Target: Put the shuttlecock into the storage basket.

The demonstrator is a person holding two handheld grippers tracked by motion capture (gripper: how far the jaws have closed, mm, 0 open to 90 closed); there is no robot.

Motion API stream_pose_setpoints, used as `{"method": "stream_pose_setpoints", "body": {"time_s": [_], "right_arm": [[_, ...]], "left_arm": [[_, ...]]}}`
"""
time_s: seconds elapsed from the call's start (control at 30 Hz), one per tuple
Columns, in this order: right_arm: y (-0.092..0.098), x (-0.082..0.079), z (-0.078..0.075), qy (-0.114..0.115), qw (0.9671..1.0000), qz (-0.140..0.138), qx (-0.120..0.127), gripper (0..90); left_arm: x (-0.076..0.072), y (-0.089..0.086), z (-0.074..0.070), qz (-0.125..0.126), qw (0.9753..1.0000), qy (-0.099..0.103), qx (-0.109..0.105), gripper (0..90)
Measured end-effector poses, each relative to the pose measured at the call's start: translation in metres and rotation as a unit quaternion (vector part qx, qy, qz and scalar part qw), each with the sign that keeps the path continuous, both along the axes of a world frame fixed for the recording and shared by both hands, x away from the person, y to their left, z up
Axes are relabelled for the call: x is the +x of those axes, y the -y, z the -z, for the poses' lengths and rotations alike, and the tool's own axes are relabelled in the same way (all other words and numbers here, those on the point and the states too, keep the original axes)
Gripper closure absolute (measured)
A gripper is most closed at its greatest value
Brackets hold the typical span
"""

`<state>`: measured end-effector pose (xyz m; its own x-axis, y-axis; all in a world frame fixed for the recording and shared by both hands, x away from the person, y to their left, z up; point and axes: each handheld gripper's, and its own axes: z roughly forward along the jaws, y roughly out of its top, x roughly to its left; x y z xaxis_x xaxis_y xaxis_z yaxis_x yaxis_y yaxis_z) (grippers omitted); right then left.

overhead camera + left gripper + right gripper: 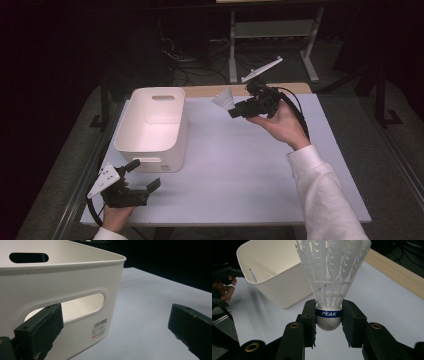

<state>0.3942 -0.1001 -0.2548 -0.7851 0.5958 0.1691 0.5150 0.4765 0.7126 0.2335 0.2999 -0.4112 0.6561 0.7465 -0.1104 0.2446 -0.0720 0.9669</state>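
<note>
Fingers (37, 332) of the left gripper (131, 189) stand wide apart and empty at the near left corner of the pale worktop (240, 170), one of them just beside the handle slot in the near wall of the white plastic tub (152, 127). That tub sits open-topped toward the left of the worktop, and nothing shows on the part of its floor that can be seen.

Further right, the right gripper (239, 109) is held up off the worktop, its fingers (309, 320) closed on the rounded silver-grey base of a white plastic shuttlecock (332, 282) with a blue band, skirt pointing away toward the tub.

Judging by this, the carry is under way: picked up, not yet dropped. The next move would be to bring the shuttlecock leftward until it hangs above the tub's opening, clear of the rim, then part the fingers.
</note>
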Motion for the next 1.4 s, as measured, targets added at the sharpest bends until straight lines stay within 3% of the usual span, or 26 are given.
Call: {"method": "stream_pose_setpoints", "body": {"time_s": [0.1,0.17,0.2,0.67,0.8,1.03,1.4], "right_arm": [[-0.006,0.0,0.0,-0.002,1.0,-0.006,0.003,63.6],[-0.009,0.001,0.0,0.0,0.9999,-0.01,0.007,63.6],[-0.011,0.001,-0.001,-0.003,0.9999,-0.011,0.009,63.6],[-0.039,0.0,-0.009,0.002,0.9994,-0.032,0.016,63.6],[-0.048,0.0,-0.01,0.004,0.9991,-0.039,0.017,63.6],[-0.064,0.001,-0.013,0.004,0.9985,-0.051,0.022,63.6],[-0.095,0.0,-0.014,0.025,0.9959,-0.087,0.004,63.6]], "left_arm": [[0.0,-0.001,0.0,0.0,1.0,0.001,0.002,0.0],[0.0,0.001,0.0,0.0,1.0,0.002,-0.01,0.0],[0.001,-0.001,0.0,0.002,1.0,0.005,0.004,0.0],[0.0,0.0,0.0,0.0,1.0,-0.003,-0.001,0.0],[0.0,0.001,0.0,-0.001,0.9999,-0.004,-0.013,0.0],[0.0,0.0,0.0,0.002,1.0,-0.001,-0.004,0.0],[0.0,0.001,0.0,0.003,1.0,0.001,-0.004,0.0]]}}
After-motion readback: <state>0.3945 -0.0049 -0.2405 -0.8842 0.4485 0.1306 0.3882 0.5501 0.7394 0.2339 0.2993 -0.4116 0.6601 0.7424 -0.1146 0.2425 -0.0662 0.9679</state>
